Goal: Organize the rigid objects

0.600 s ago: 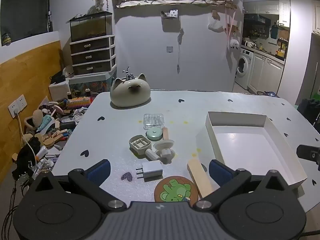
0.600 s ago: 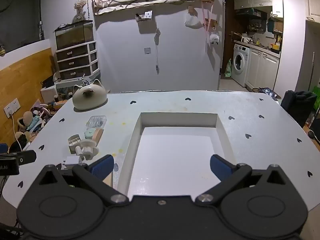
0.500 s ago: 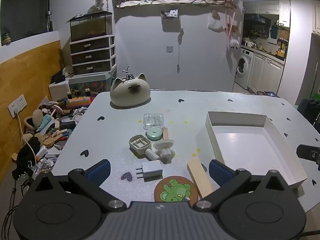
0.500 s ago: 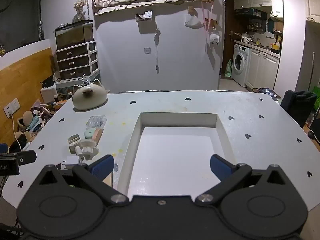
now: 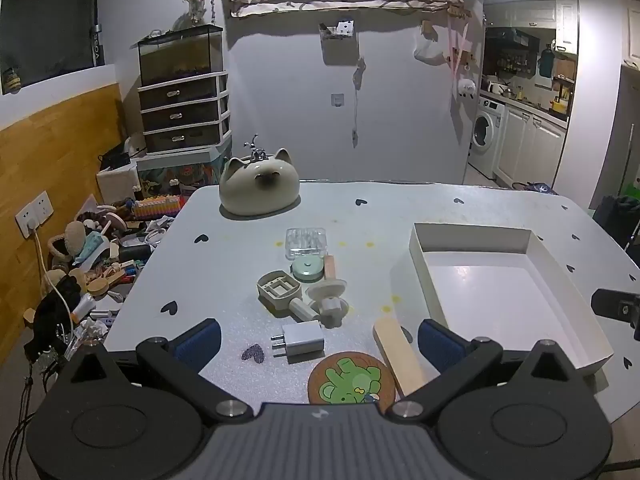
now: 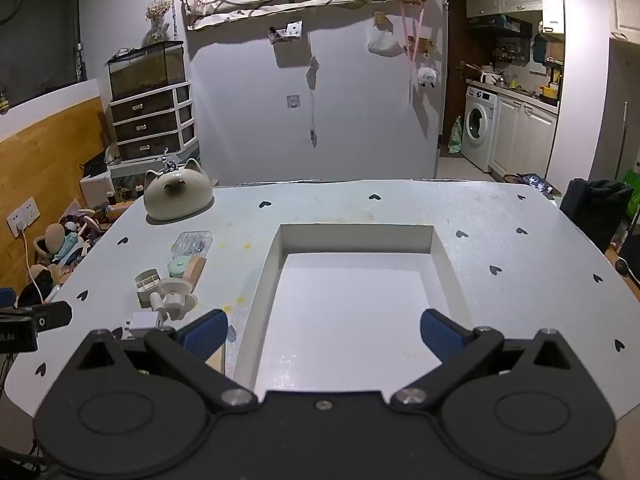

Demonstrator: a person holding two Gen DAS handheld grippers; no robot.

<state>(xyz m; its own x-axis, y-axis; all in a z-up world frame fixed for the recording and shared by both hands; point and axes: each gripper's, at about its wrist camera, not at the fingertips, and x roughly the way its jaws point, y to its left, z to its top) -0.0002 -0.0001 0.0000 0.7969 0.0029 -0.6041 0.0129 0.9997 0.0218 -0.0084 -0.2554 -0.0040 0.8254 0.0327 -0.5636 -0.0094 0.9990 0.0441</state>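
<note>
My left gripper (image 5: 318,338) hangs open over the near table edge, nothing between its blue pads. Just ahead lie a white plug adapter (image 5: 299,338), a round coaster with a green bear (image 5: 352,380) and a wooden block (image 5: 398,354). Farther off sit a beige holder (image 5: 278,290), a white spool-like piece (image 5: 328,300), a green round tin (image 5: 307,269) and a clear plastic case (image 5: 306,242). A white tray (image 5: 472,236) stands to the right. My right gripper (image 6: 324,330) is open above the near end of that tray (image 6: 356,236), which holds nothing.
A cat-shaped ceramic pot (image 5: 259,196) sits at the table's far left. Clutter is piled on the floor (image 5: 84,256) left of the table. A drawer unit with a tank (image 5: 184,100) stands behind. A dark bag (image 6: 596,204) sits off the right edge.
</note>
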